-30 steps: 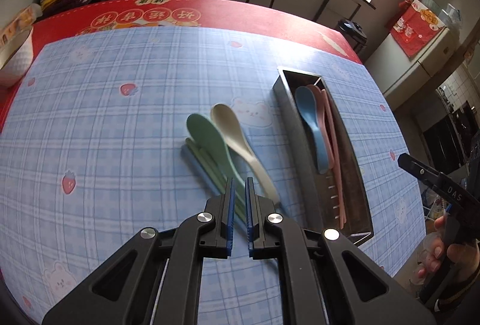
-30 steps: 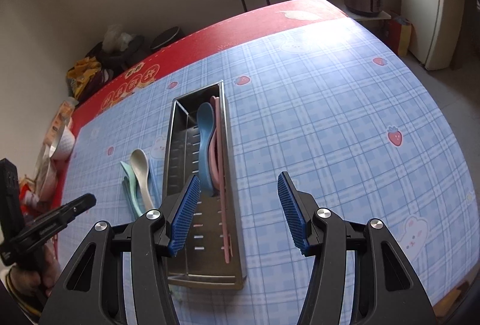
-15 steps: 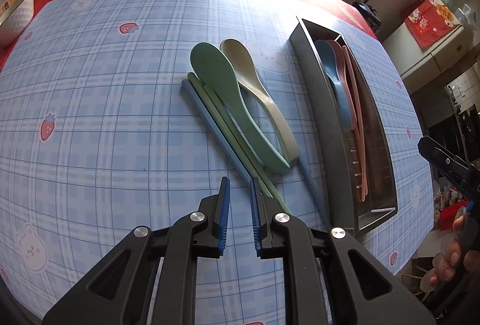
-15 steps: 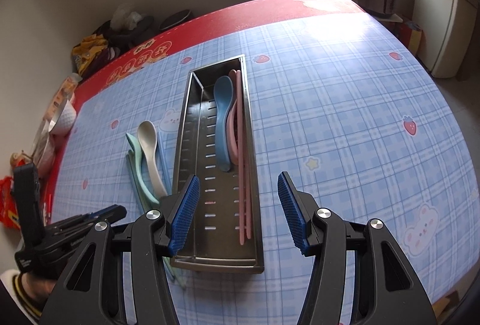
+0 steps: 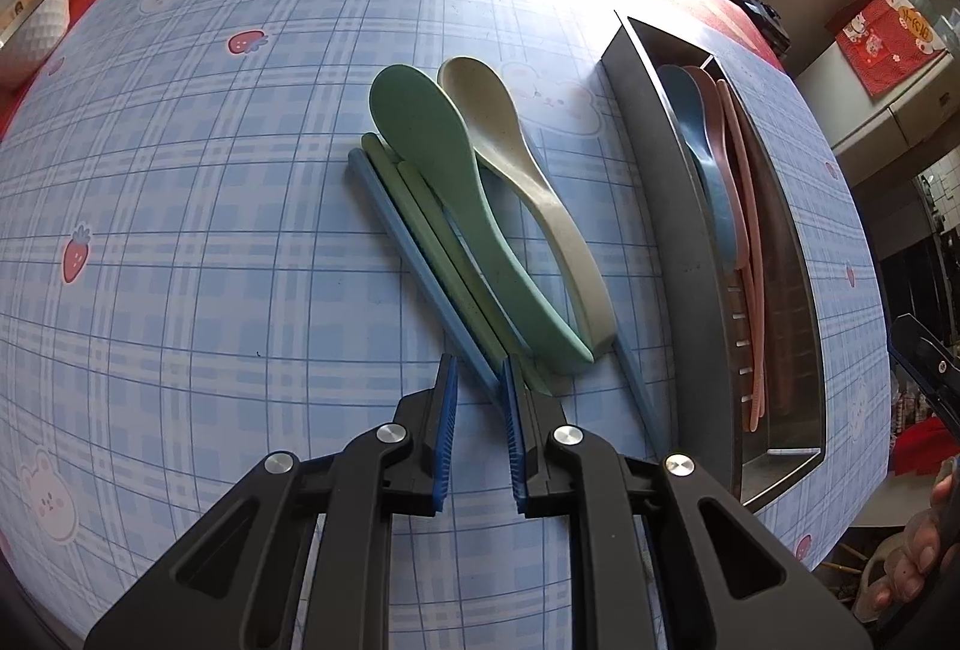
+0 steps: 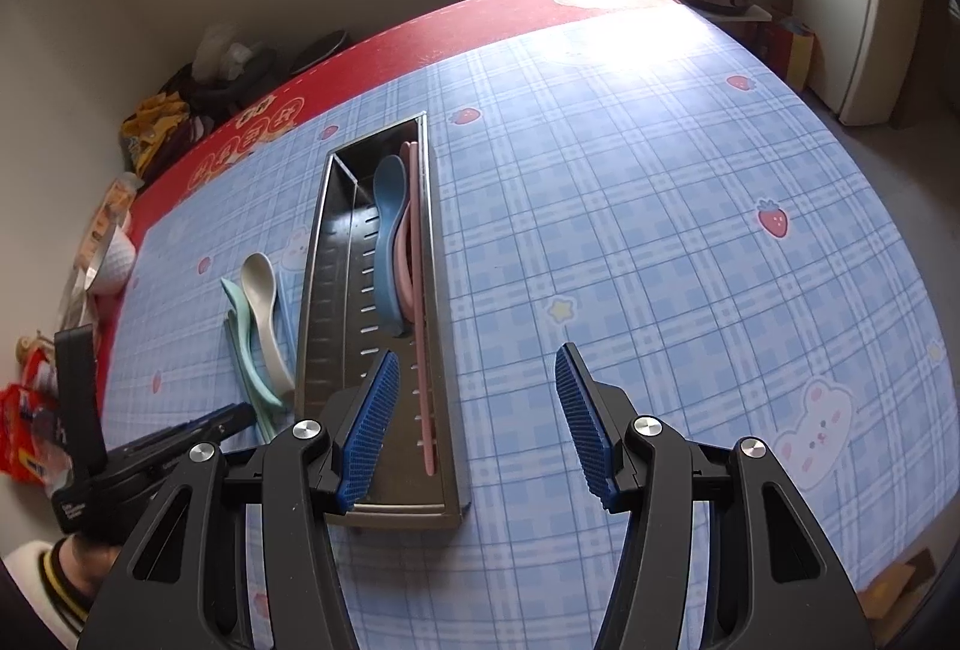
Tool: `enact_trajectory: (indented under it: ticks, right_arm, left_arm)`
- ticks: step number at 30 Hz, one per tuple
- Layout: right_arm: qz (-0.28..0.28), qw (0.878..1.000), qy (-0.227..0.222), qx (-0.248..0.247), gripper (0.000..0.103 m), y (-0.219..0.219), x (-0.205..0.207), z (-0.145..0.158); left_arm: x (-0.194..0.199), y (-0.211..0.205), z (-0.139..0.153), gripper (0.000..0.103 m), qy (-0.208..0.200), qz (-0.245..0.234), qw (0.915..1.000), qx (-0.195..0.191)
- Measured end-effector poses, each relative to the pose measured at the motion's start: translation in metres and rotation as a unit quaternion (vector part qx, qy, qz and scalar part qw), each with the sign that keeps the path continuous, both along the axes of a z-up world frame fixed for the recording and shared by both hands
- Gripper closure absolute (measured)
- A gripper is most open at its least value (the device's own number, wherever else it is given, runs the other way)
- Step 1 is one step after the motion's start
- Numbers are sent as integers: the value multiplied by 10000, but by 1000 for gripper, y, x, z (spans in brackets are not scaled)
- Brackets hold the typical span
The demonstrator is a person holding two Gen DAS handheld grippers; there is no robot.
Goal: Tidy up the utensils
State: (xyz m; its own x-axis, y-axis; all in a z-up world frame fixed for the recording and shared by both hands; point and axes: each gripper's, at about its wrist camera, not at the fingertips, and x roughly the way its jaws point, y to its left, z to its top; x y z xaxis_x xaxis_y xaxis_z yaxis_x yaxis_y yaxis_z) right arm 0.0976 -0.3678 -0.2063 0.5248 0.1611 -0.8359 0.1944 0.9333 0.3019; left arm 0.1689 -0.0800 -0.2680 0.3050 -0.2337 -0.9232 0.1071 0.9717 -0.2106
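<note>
1. Blue chopstick (image 5: 414, 254) lies on the checked tablecloth (image 5: 180, 230), its near end between the slightly parted pads of the left gripper (image 5: 482, 380), not pinched.
2. Just beyond lie green chopsticks (image 5: 432, 230), a green spoon (image 5: 456, 206) and a beige spoon (image 5: 528, 182).
3. A steel tray (image 6: 318, 302) sits ahead of the right gripper (image 6: 474, 380), which is half open and empty.

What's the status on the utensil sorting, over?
Left gripper slightly open, blue chopstick tip between pads. Right gripper open, empty, over metal tray. Green spoon crowds the chopsticks.
</note>
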Motion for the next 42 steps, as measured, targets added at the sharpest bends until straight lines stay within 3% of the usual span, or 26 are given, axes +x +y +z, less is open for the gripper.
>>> enact_trajectory:
  ticks: [13,19,20,21,22,24,33,37,42]
  right_arm:
    - [48,9999,29,84,50,4,6,-4]
    - [14,9999,43,103,50,3,7,-5]
    - [6,9999,47,106,50,2,7,-5]
    - [4,9999,49,110,50,2,7,-6]
    - [11,9999,48,117,50,2,7,-5]
    - [14,9999,46,110,50,2,6,-5]
    - [-25,9998,83,161,50,0,6,-7]
    - [5,9998,78,174,50,2,6,-6]
    - [6,9998,97,196,50,4,6,-7]
  left_arm:
    - [1,4,1,83,-8,121,9994,309]
    - [-1,12,1,79,35,247,9993,268]
    - [-1,10,1,81,27,206,9995,256]
    - [0,8,1,94,17,135,9998,163]
    - [0,6,3,99,-32,67,9998,169]
    - [0,3,5,103,-114,-48,9996,264]
    - [4,17,0,103,55,61,9991,422]
    - [3,35,-1,103,113,196,9994,264]
    - [2,48,7,102,135,408,9985,-330]
